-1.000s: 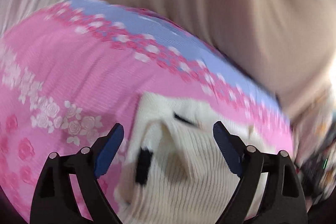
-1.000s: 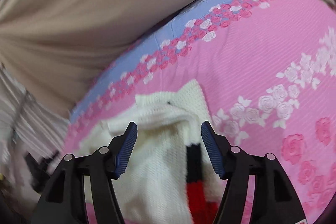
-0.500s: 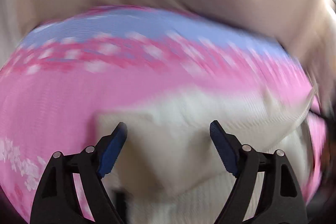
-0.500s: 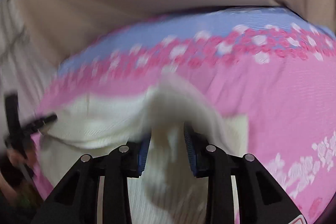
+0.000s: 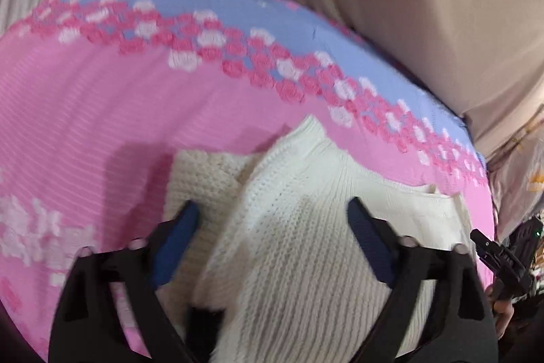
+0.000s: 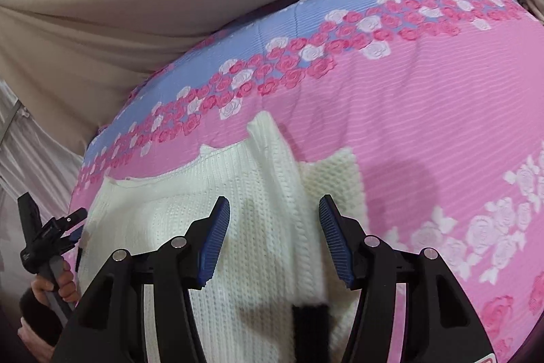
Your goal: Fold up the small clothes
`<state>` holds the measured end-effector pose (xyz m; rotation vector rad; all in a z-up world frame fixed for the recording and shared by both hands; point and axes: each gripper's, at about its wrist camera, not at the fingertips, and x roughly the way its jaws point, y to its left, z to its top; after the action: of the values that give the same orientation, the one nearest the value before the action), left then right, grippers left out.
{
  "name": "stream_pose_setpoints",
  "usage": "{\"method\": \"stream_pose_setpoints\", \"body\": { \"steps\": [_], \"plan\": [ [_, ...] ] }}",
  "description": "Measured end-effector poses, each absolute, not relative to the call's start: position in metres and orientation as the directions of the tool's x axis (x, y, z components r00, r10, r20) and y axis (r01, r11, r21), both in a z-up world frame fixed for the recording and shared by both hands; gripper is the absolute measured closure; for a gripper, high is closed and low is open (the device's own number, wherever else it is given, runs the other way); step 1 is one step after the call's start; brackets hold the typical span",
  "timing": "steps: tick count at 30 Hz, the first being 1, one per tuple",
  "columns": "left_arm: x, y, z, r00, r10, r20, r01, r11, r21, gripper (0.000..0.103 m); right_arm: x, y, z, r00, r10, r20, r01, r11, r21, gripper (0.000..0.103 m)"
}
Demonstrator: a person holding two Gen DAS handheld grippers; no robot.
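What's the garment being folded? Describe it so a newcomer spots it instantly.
Start at the pink bedspread with its rose band and blue edge. Near its lower middle lies the cream knit sweater, under both open tools. It is the only white, ribbed-knit item there, with a small black patch near the camera.

Cream knit garment (image 6: 258, 227), pink rose-print sheet (image 6: 425, 97)
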<state>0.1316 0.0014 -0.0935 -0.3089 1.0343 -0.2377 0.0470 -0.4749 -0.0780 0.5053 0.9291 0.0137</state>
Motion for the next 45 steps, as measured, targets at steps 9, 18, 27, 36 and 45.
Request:
{"method": "stream_pose_setpoints", "body": {
  "steps": [9, 18, 27, 36, 45],
  "plan": [
    [0.127, 0.046, -0.070, 0.470, -0.309, -0.827, -0.036, 0.929, -0.368, 0.097, 0.021, -0.503, -0.020, 0.709, 0.220, -0.670, 0.213, 0.839, 0.500, 0.096],
    [0.128, 0.046, -0.086, 0.457, -0.312, -0.833, -0.069, 0.921, -0.382, 0.098, 0.034, -0.514, -0.082, 0.612, 0.227, -0.758, 0.296, 0.823, 0.485, 0.093],
    [0.138, 0.013, -0.089, 0.455, -0.209, -0.866, 0.010, 0.973, -0.229, 0.063, 0.039, -0.488, -0.071, 0.592, 0.145, -0.793, 0.248, 0.904, 0.350, 0.078],
    [0.033, 0.073, -0.065, 0.460, -0.307, -0.833, -0.119, 0.908, -0.401, 0.027, -0.063, -0.487, -0.054, 0.542, 0.171, -0.823, 0.291, 0.881, 0.374, 0.040],
    [-0.032, 0.078, -0.111, 0.432, -0.417, -0.800, -0.348, 0.741, -0.574, 0.026, -0.114, -0.457, -0.102, 0.490, 0.368, -0.791, 0.365, 0.737, 0.569, 0.037]
  ]
}}
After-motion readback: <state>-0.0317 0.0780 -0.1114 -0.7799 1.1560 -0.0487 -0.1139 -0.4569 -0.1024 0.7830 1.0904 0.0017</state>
